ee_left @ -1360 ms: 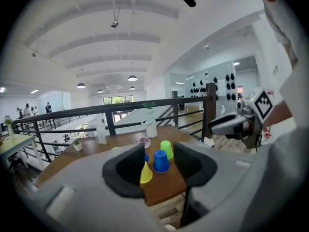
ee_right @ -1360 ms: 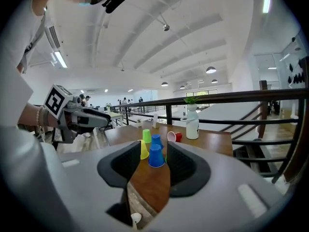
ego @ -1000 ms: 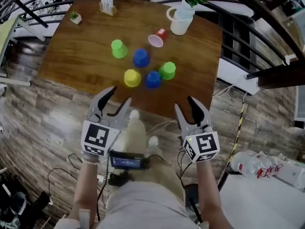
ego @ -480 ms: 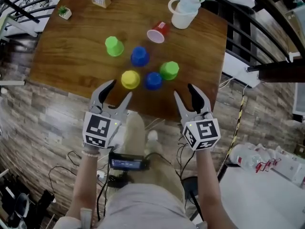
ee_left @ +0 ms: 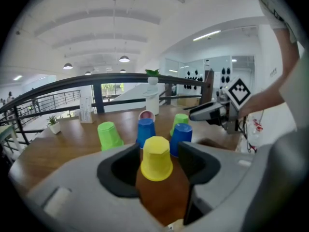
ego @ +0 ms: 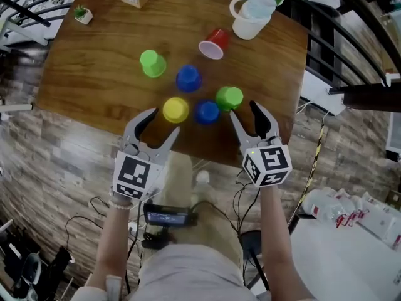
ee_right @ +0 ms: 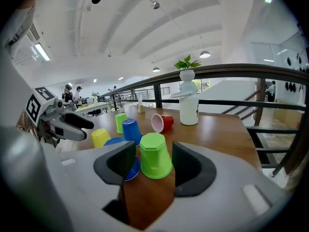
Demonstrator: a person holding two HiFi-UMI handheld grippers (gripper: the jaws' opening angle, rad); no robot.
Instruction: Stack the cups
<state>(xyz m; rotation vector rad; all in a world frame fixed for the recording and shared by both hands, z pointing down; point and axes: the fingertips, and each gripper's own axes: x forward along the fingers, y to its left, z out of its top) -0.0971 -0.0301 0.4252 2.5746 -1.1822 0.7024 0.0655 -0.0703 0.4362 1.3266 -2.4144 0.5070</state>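
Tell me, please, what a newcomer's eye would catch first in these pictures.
On the brown table, five bright cups stand upside down in a cluster, and a red cup lies on its side beyond them. The left hand-held gripper lines up on the yellow cup, the right hand-held gripper on a green cup; their jaws have just been opening, with nothing gripped between them.

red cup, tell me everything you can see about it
The red cup looks like plastic, red outside, pale pinkish inside. It lies on its side on the wooden table, open mouth toward the person's side, just in front of the white pot and apart from it. Nothing else touches it.
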